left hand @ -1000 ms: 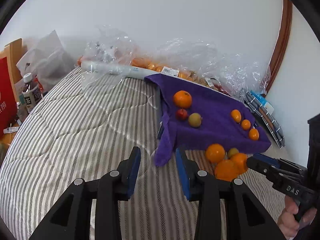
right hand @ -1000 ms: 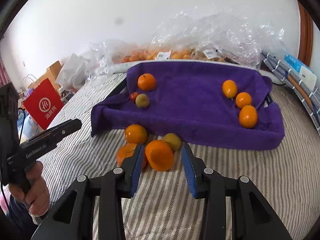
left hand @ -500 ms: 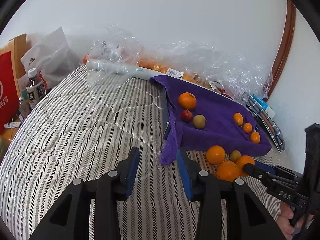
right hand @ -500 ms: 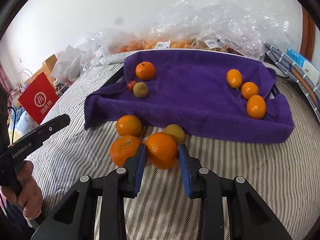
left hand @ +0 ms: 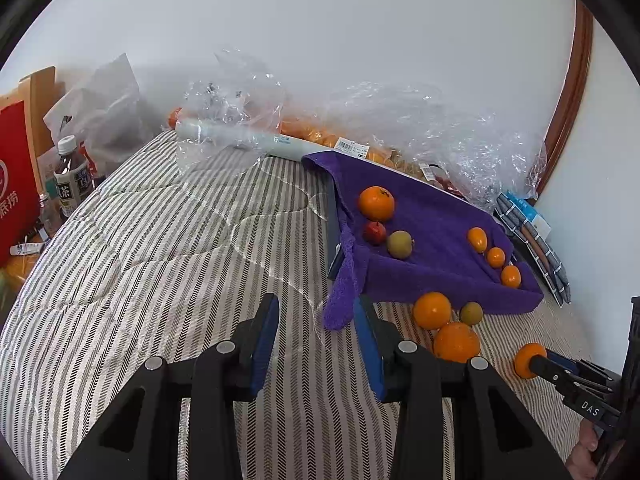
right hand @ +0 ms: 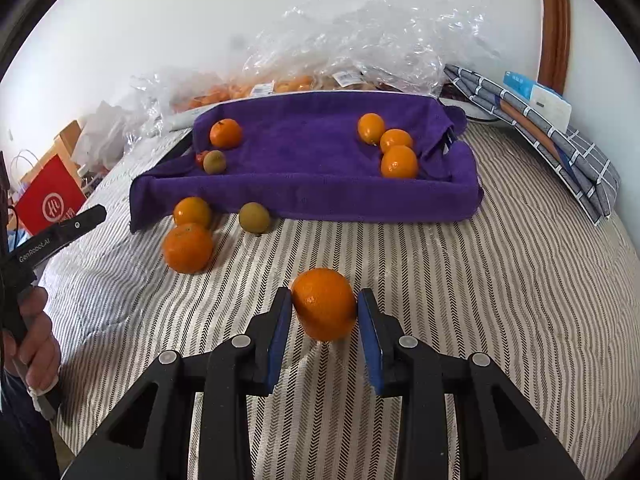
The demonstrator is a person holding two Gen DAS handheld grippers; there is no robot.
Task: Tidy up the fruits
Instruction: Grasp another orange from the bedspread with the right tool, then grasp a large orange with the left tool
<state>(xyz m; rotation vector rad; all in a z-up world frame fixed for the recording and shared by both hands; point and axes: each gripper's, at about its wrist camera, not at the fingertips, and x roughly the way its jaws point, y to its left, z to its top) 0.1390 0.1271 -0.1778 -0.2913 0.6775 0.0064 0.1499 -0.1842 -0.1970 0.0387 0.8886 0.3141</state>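
The striped bed [right hand: 460, 280] carries a purple towel [right hand: 312, 196], plastic bags [right hand: 360, 52] at its far edge, and three loose fruits [right hand: 187, 248] at the towel's near-left corner.

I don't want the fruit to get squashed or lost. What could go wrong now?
The right tool holds a round orange by its two sides only, above the striped bedcover. It might slip out and roll away.

Two more oranges and a greenish fruit lie loose beside the purple towel. On its way to the towel, the tool could bump them and send them rolling.
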